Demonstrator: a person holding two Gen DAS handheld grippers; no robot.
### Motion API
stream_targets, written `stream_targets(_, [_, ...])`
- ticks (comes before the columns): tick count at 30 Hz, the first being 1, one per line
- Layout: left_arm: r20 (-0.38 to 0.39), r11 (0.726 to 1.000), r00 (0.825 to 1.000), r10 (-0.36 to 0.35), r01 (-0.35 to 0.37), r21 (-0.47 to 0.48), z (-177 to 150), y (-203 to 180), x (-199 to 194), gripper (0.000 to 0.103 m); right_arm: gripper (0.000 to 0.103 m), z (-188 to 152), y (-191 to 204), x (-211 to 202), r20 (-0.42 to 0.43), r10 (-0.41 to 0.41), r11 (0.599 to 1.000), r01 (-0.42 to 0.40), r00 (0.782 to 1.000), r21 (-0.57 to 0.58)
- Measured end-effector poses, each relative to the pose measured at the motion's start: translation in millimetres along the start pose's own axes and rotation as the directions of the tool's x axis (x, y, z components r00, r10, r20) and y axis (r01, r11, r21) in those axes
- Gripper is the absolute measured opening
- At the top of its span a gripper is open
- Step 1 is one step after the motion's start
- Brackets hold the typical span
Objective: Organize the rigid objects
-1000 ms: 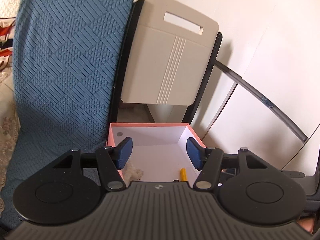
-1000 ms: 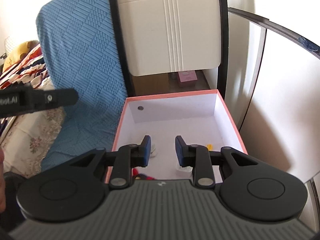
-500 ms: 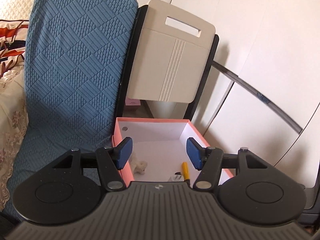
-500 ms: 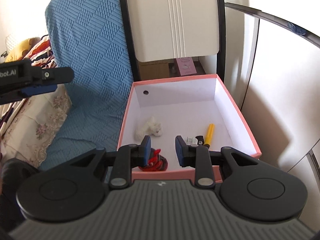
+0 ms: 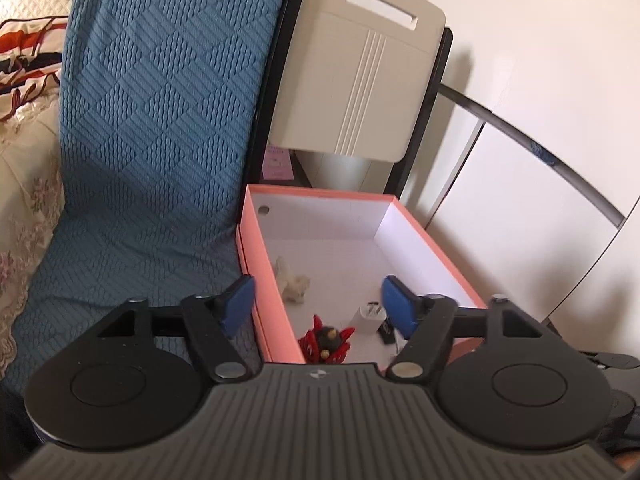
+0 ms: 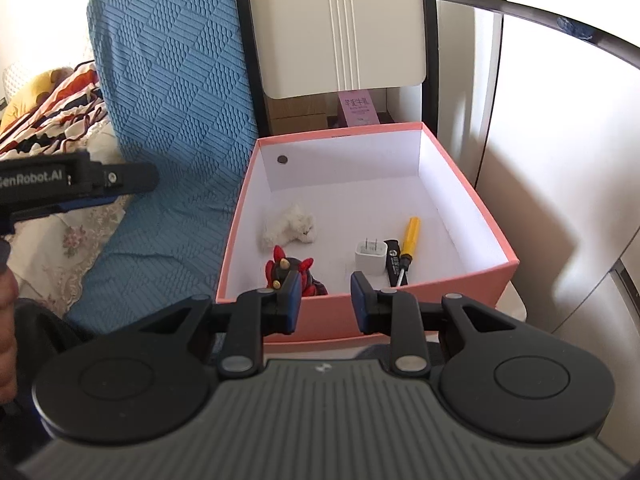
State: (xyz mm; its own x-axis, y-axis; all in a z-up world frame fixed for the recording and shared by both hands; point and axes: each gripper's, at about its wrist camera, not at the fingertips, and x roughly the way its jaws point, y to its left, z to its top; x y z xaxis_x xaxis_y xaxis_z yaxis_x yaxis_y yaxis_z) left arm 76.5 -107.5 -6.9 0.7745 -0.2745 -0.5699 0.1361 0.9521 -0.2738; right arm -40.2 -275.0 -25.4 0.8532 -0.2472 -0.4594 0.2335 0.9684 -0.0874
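A pink box (image 6: pixel 476 276) with a white inside holds a white plush toy (image 6: pixel 290 226), a red and black figure (image 6: pixel 286 270), a white charger plug (image 6: pixel 370 256), a black item (image 6: pixel 394 262) and a yellow-handled screwdriver (image 6: pixel 408 240). The box (image 5: pixel 440 248) shows in the left wrist view too, with the plush toy (image 5: pixel 294 282), figure (image 5: pixel 326 338) and plug (image 5: pixel 370 316). My left gripper (image 5: pixel 318 306) is open and empty above the box's near end. My right gripper (image 6: pixel 325 300) is open and empty in front of the near wall.
A blue textured cover (image 5: pixel 152 140) drapes a seat left of the box. A beige panel (image 5: pixel 360 88) in a black frame stands behind it. White cabinet doors (image 6: pixel 560 140) are on the right. My left gripper's body (image 6: pixel 76 180) reaches in at the left of the right wrist view.
Both grippers have pulled back and up from the box, so its whole inside and contents show now. Both stay open and empty.
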Motion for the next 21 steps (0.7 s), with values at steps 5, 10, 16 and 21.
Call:
stream_targets(5, [-0.006, 0.999, 1.0, 0.031, -0.031, -0.008, -5.0, 6.2, 0.5, 0.097, 0.077, -1.9, -0.2, -0.3, 0.019, -0.027, 1.0, 0.027, 0.999, 0.002])
stream_targets(10, [-0.001, 0.999, 0.999, 0.04, -0.04, -0.012, -3.4, 7.4, -0.6, 0.101, 0.091, 0.1, -0.6, 5.9, 0.007, -0.028, 1.0, 0.028, 1.0, -0.009])
stream_targets(16, [-0.016, 0.999, 0.999, 0.05, -0.05, -0.003, -4.2, 4.3, 1.9, 0.101, 0.091, 0.0, 1.0, 8.3, -0.001, -0.025, 1.0, 0.025, 1.0, -0.013])
stream_targets(21, [-0.016, 0.999, 0.998, 0.055, -0.055, 0.003, -4.1, 3.2, 2.1, 0.101, 0.091, -1.0, 0.6, 8.1, -0.004, -0.025, 1.0, 0.025, 1.0, -0.011])
